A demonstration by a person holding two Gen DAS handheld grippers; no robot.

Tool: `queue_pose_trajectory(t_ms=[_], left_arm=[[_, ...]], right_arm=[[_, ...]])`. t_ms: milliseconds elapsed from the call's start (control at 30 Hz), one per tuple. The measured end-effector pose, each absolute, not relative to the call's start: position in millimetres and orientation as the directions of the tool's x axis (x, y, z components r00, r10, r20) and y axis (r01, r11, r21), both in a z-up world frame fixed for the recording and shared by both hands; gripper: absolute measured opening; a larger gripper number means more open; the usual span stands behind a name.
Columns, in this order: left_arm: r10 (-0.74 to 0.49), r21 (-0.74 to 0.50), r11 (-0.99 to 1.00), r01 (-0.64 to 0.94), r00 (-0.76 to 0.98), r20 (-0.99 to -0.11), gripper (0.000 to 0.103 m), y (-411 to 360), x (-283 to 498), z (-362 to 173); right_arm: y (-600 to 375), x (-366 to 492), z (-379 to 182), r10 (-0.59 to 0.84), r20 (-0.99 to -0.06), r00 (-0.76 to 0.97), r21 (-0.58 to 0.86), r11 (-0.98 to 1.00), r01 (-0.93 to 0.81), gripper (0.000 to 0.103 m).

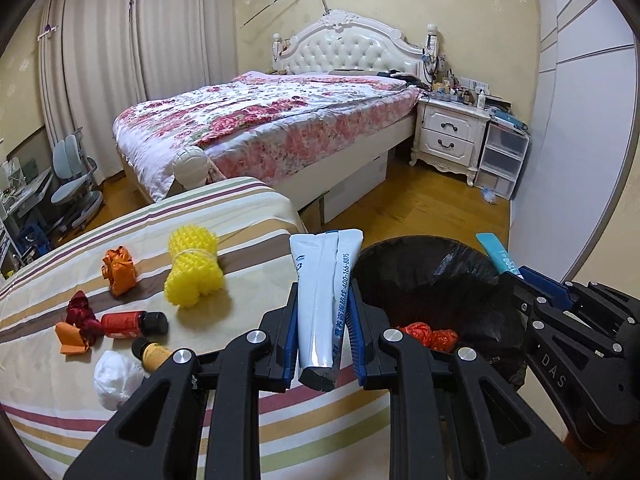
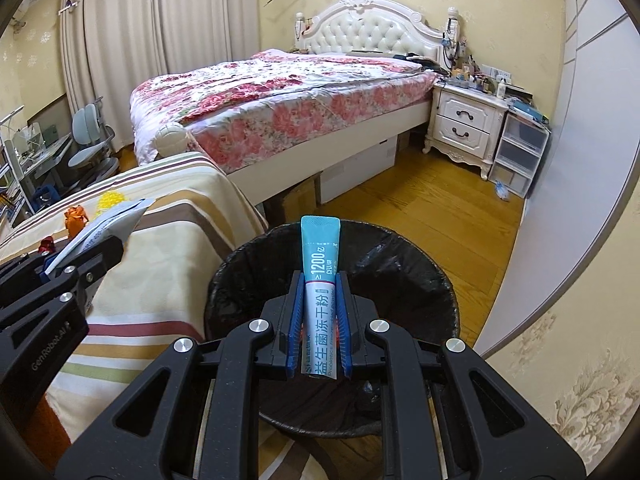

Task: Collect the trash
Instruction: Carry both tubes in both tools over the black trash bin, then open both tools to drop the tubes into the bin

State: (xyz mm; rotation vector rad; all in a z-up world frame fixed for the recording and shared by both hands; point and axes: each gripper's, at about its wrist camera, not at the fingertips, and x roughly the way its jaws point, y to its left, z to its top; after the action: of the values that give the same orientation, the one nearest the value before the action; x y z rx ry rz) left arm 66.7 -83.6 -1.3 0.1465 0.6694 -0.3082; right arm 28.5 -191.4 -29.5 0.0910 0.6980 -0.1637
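My left gripper (image 1: 323, 300) is shut on a white and silver sachet (image 1: 324, 292), held above the edge of the striped table (image 1: 248, 216) beside the bin. My right gripper (image 2: 319, 288) is shut on a teal and white powder sachet (image 2: 320, 280), held over the black-lined trash bin (image 2: 420, 276). The bin (image 1: 432, 268) holds red crumpled wrappers (image 1: 430, 334). On the table lie a yellow foam net (image 1: 192, 272), an orange wrapper (image 1: 119, 270), a red wrapper (image 1: 82, 310), a small red bottle (image 1: 134, 322), a small yellow bottle (image 1: 154, 354) and a white crumpled tissue (image 1: 116, 378).
A bed (image 1: 280, 120) with a floral cover stands behind the table. A white nightstand (image 1: 450, 136) and clear drawers (image 1: 502, 156) stand at the right wall. Wooden floor (image 2: 420, 200) lies between bed and bin. A desk chair (image 1: 74, 184) is at far left.
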Motion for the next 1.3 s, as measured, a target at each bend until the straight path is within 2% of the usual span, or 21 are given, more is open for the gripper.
queue_pose_trajectory(t_ms=[133, 833, 1033, 1133, 1200, 1300], left_arm=[[-0.217, 0.074, 0.94, 0.334, 0.749, -0.625, 0.022, -98, 73, -7], [-0.192, 0.113, 0.927, 0.358, 0.71, -0.677, 0.023, -133, 97, -30], [-0.19, 0.109, 0.927, 0.358, 0.702, -0.686, 0.025, -133, 98, -33], [-0.189, 0.108, 0.929, 0.355, 0.703, -0.685, 0.032, -132, 99, -33], [-0.186, 0.109, 0.931, 0.349, 0.709, -0.681, 0.043, -131, 99, -32], [-0.182, 0.111, 0.933, 0.341, 0.716, -0.675, 0.054, -129, 98, -31]], right_arm=[[-198, 33, -37, -0.124, -0.654, 0.747, 0.028, 0.982, 0.187, 0.016], [-225, 46, -52, -0.129, -0.676, 0.725, 0.064, 0.97, 0.233, 0.017], [-227, 47, -52, -0.133, -0.675, 0.726, 0.072, 0.967, 0.244, 0.02], [-229, 47, -53, -0.14, -0.675, 0.724, 0.07, 0.965, 0.251, 0.023], [-232, 47, -52, -0.145, -0.673, 0.725, 0.072, 0.963, 0.26, 0.025], [-234, 45, -52, -0.152, -0.672, 0.725, 0.073, 0.96, 0.27, 0.026]])
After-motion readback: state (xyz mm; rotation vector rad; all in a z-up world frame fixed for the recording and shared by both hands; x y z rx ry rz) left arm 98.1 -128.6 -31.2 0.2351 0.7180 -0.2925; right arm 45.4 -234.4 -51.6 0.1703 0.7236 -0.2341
